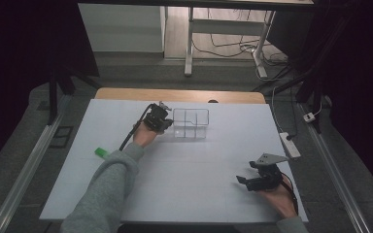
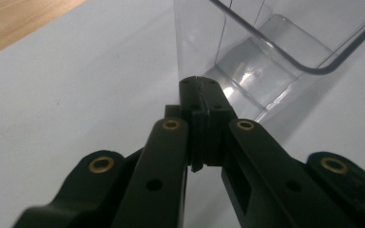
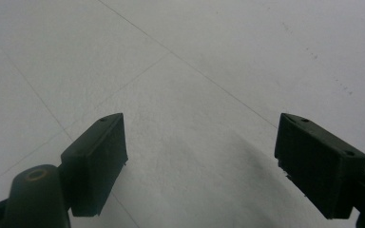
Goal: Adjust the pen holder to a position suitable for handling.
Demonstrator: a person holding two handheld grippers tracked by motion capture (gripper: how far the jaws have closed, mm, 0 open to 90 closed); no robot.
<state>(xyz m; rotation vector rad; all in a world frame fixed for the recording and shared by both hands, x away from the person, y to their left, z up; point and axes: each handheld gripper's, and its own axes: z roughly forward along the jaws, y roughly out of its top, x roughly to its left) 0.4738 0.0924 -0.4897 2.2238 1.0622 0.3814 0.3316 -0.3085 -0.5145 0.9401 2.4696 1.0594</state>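
High view above the white table [image 1: 184, 184]; gripper views close to it, perhaps sharing the clear bin [image 1: 191, 124].

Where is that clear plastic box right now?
In the high view the clear plastic box sits on the white table toward its far edge, just right of the left gripper, whose shut jaws meet at its corner.

Clear plastic divided box [image 1: 191, 123], upright, empty, far middle of the white table [image 1: 184, 184]

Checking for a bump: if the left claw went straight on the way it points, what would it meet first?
Most likely the near corner of the clear plastic divided box: the shut left claw points right at its wall, though the gap is hard to judge.
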